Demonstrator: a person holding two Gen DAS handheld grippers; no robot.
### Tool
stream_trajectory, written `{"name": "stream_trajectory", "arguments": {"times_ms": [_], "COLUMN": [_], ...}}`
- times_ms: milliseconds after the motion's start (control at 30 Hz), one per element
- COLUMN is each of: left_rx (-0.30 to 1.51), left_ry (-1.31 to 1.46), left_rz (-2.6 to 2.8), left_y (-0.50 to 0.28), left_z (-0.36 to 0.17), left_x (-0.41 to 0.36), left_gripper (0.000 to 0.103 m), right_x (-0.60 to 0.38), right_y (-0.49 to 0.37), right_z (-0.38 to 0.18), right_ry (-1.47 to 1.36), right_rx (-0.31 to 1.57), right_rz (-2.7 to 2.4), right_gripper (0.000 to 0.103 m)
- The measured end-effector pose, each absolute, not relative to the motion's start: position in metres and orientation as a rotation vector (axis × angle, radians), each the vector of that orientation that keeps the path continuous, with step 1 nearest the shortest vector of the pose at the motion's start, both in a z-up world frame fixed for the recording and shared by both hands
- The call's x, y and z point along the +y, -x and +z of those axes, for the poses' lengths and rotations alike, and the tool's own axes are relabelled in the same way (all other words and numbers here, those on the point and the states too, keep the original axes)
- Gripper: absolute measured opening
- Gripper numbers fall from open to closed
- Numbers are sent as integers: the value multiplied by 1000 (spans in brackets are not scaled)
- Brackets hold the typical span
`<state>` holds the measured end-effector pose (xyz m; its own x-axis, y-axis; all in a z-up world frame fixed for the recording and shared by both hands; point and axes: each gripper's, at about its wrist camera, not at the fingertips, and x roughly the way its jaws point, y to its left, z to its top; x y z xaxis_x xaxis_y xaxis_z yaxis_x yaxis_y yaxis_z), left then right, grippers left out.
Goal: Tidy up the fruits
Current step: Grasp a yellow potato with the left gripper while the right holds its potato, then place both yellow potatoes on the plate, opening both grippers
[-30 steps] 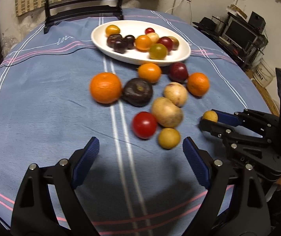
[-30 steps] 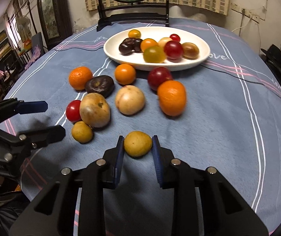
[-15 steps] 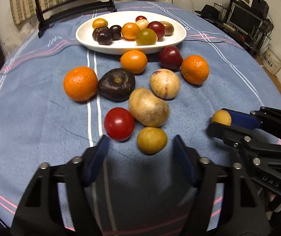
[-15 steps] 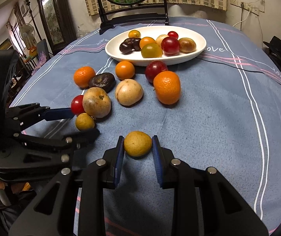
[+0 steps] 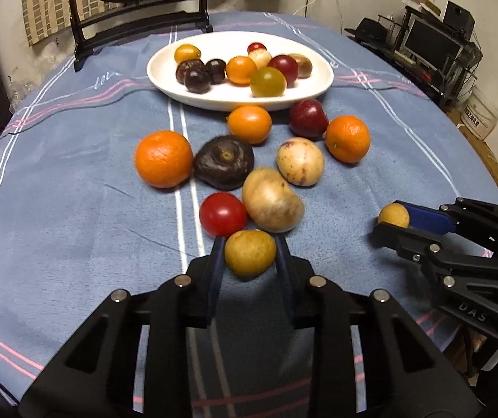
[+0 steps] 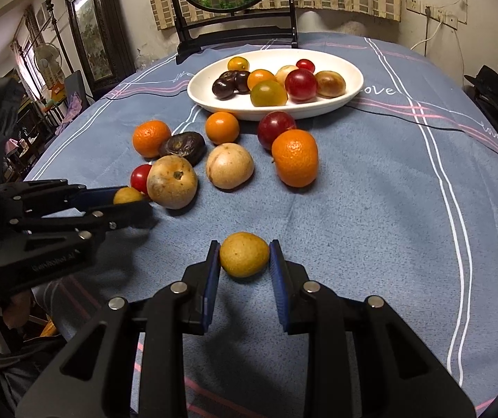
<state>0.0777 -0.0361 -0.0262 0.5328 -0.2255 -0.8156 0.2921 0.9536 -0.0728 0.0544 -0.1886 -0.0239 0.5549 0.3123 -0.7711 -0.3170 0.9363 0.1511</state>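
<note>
My left gripper (image 5: 249, 254) is shut on a small yellow-brown fruit (image 5: 250, 257) at the near edge of the fruit cluster, beside a red tomato (image 5: 223, 214) and a tan fruit (image 5: 271, 204). It also shows in the right wrist view (image 6: 129, 196). My right gripper (image 6: 244, 256) is shut on a second small yellow fruit (image 6: 244, 254), apart from the cluster, on the blue cloth. A white oval plate (image 5: 318, 82) at the back holds several fruits. Oranges (image 5: 163, 158), a dark fruit (image 5: 224, 163) and a red apple (image 5: 308, 118) lie loose before it.
The round table wears a blue striped cloth (image 5: 57, 209). A black framed stand (image 5: 137, 17) rises behind the plate. Shelves with electronics (image 5: 433, 45) stand off the table's right side. The table's edge curves close on both sides.
My left gripper moved forward to the cluster and closed from wide open onto the small yellow-brown fruit. My right gripper kept its hold on its yellow fruit.
</note>
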Motion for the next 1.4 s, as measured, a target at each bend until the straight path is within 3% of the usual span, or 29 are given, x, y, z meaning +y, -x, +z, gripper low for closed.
{"name": "stream_trajectory", "arguments": {"times_ms": [300,667,1367,1400], "left_rx": [883,794,909,910], "left_ry": [-67,-55,4,6], "left_rz": [-312,-305,-264,-267], "left_y": [-79,-154,-326,-330], "left_z": [5,48,3,1], "left_x": [-25,-24,-47,-49], "left_gripper": [29,29,30,34], "right_x": [-194,-195,-174,-174], "right_y": [-56,-122,-298,-303], "right_z": [5,55,11,8], "right_ry": [-11,-33,-11,-11], "right_rx": [842,724,855,865], "right_rz": [377,365,253,245], "right_gripper": [29,29,29,29]}}
